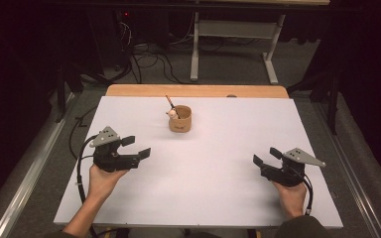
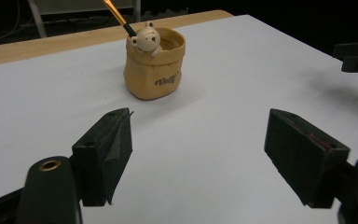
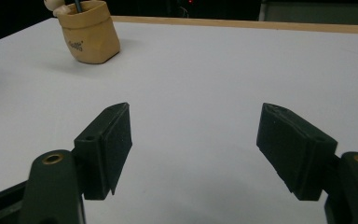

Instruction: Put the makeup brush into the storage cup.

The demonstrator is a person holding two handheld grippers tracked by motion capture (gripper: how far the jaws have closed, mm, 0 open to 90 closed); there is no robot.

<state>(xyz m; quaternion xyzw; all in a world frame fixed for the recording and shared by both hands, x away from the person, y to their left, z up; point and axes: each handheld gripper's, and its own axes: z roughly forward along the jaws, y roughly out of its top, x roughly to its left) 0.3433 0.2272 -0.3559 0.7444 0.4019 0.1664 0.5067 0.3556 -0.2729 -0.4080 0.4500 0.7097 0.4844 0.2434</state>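
Two hand-held grippers parted wide, gripping nothing.

Left hand-held gripper [image 1: 137, 147] and right hand-held gripper [image 1: 267, 156] low over the white desk [image 1: 203, 168], well apart from the tan bear cup [image 1: 180, 119]; cup near far desk edge, pen [image 1: 170, 102] leaning inside.

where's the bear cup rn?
Bear cup stands upright on the white table, far-centre in the high view near the wooden edge, closer to the left gripper.

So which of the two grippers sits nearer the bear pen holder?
The left gripper. In the high view it sits closer to the tan holder with its pen; the right gripper is farther off across the white table. Both are open.
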